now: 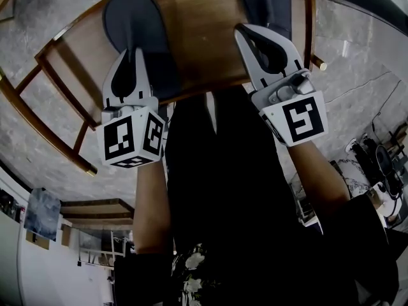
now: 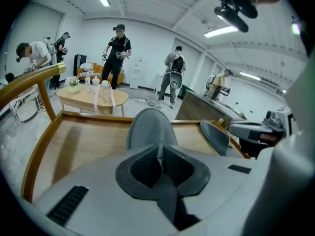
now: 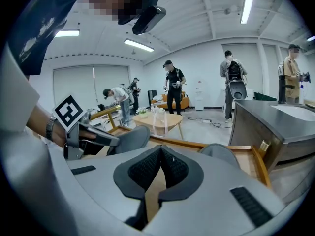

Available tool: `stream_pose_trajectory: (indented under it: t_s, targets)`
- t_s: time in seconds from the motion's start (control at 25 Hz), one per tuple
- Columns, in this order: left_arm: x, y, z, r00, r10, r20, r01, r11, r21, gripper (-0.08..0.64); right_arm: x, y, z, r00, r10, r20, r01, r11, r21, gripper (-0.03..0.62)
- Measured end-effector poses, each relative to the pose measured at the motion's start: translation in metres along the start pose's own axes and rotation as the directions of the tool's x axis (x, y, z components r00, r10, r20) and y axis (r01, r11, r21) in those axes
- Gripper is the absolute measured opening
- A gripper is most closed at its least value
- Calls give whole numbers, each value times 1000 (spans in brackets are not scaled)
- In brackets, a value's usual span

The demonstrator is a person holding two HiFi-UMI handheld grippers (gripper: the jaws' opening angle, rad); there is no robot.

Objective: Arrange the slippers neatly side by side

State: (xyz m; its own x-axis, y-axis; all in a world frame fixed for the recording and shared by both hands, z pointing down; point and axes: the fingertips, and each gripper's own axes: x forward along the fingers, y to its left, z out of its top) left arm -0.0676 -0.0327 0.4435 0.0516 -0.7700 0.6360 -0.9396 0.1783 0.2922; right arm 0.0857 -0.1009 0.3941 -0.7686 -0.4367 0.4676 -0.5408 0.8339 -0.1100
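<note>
**Step in hand (judged):** bring the left slipper over beside the right one.

1. Left gripper (image 1: pixel 131 59): the jaws are almost together and pinch the thin near edge of the left slipper (image 1: pixel 131 18). This slipper lies on the left part of the wooden table (image 1: pixel 204 30), with its rounded end pointing away from the person. Keep the pinch firm, because a soft edge is likely to slip out. Move the slipper low over the surface, turn it parallel to its partner, and release only when the near ends are level.
2. Right gripper (image 1: pixel 252 40): the jaws are pressed together with nothing between them. It hangs over the near end of the right slipper (image 1: pixel 268 2), which lies at the table's right side, well apart from the left one. This gripper can steady the slipper on arrival.

**Materials and shapes**

- Slippers: grey, matte and cloth-like, with a flat sole and a domed, closed front.
- Table: pale, smooth wood with visible grain, and a raised, darker, glossy rim.
- Jaw pads: dark and finely ribbed.
- Gripper shells: smooth, light plastic.
</note>
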Motion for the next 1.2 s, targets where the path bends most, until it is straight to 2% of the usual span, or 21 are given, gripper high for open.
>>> stream_pose_trajectory:
  t_s: [0.2, 0.4, 0.6, 0.8, 0.84, 0.88, 0.92, 1.04, 1.2]
  targets:
    - [-3, 3, -3, 999, -34, 7, 34, 999, -1, 59, -4, -15, 3, 995, -92, 28, 93, 995, -37, 2]
    - [-1, -1, -7, 999, -51, -5, 51, 999, 19, 107, -9, -47, -4, 981, -194, 9, 194, 979, -58, 129]
    - [-7, -3, -7, 999, -54, -7, 54, 998, 21, 115, -4, -69, -32, 969, -235, -78, 231, 971, -60, 164]
    - [-18, -5, -11, 998, -54, -15, 55, 998, 44, 114, -2, -83, -52, 953, -270, -135, 269, 963, -23, 160]
    - [-19, -5, -13, 998, -53, -18, 54, 998, 46, 114, -1, -85, -55, 950, -278, -144, 279, 960, -10, 127]
    - [-20, -5, -15, 998, -52, -20, 53, 998, 45, 114, -1, -87, -57, 946, -286, -153, 289, 957, 1, 55]
    - [-21, -5, -16, 998, -52, -21, 53, 998, 44, 114, -2, -88, -58, 943, -292, -160, 299, 954, 17, 39]
    - [-24, -7, -16, 999, -50, -18, 50, 998, 40, 114, -5, -91, -53, 936, -308, -171, 327, 940, 98, 20]
    - [-26, -10, -16, 998, -56, -12, 56, 998, 18, 114, -10, -87, -35, 936, -325, -139, 349, 911, 218, 17]
